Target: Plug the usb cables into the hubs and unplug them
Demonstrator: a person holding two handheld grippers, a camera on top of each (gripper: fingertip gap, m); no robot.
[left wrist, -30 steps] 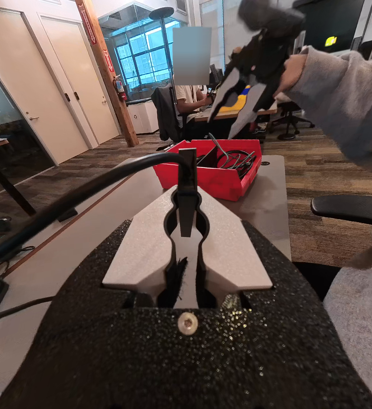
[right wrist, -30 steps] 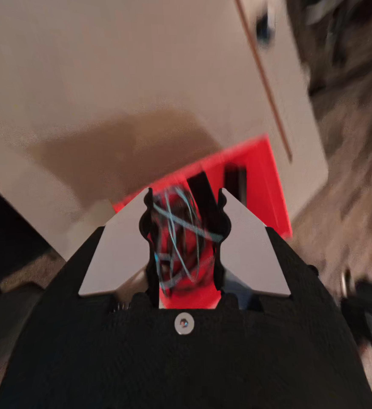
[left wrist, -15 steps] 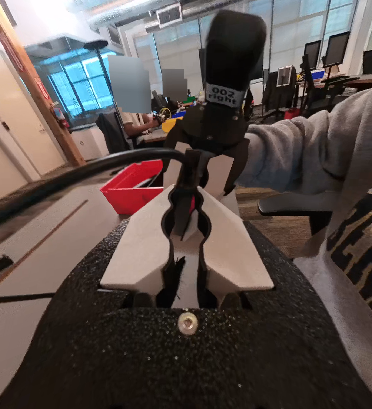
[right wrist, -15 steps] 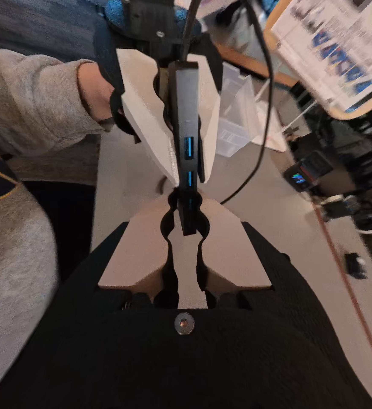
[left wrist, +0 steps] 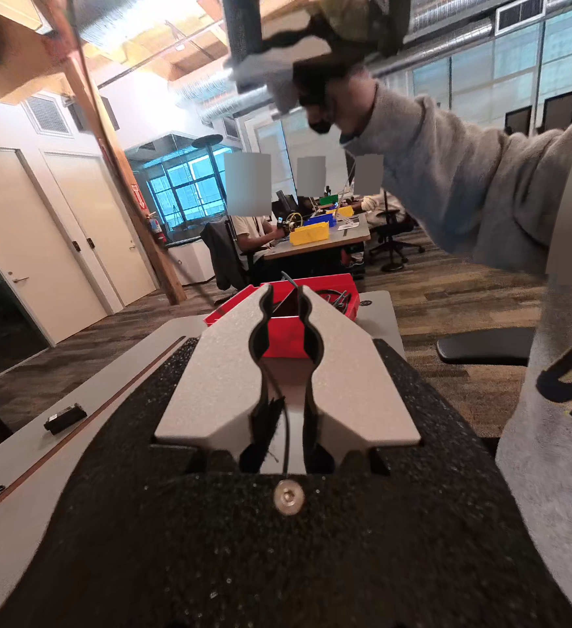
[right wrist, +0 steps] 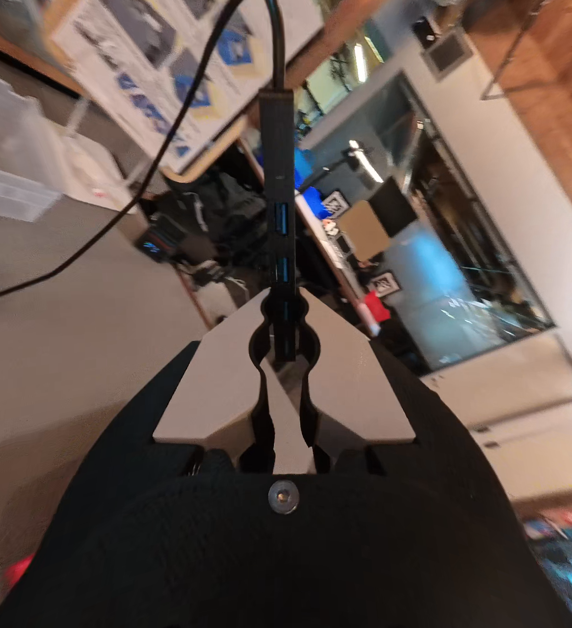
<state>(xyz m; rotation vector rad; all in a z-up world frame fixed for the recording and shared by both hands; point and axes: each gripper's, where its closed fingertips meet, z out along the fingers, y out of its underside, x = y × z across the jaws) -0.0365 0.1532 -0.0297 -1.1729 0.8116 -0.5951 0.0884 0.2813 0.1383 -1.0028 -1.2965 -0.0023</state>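
Note:
My right gripper point(right wrist: 284, 292) is shut on the lower end of a black USB hub point(right wrist: 279, 204) with blue ports and holds it up in the air. The hub's thick cable point(right wrist: 278, 40) leaves its top end. A thin black cable point(right wrist: 162, 149) trails down to the table. My left gripper point(left wrist: 286, 292) is slightly open with nothing between its fingers. In the left wrist view the right gripper point(left wrist: 278, 68) is blurred high above it, on a grey sleeve point(left wrist: 448, 190). A red bin point(left wrist: 349, 295) of cables stands beyond the left fingertips.
The grey table point(left wrist: 74, 424) carries a small black device point(left wrist: 65, 416) at the left. A black chair armrest point(left wrist: 481, 345) is to the right. People sit at a far desk point(left wrist: 318, 244). Clear plastic boxes point(right wrist: 12, 163) and a small lit meter point(right wrist: 155, 243) show in the right wrist view. The left gripper's tips are roughly 25 cm from the right gripper's.
The hub passed from my left gripper to my right, which closed on it and lifted it up and away. My left gripper now holds nothing.

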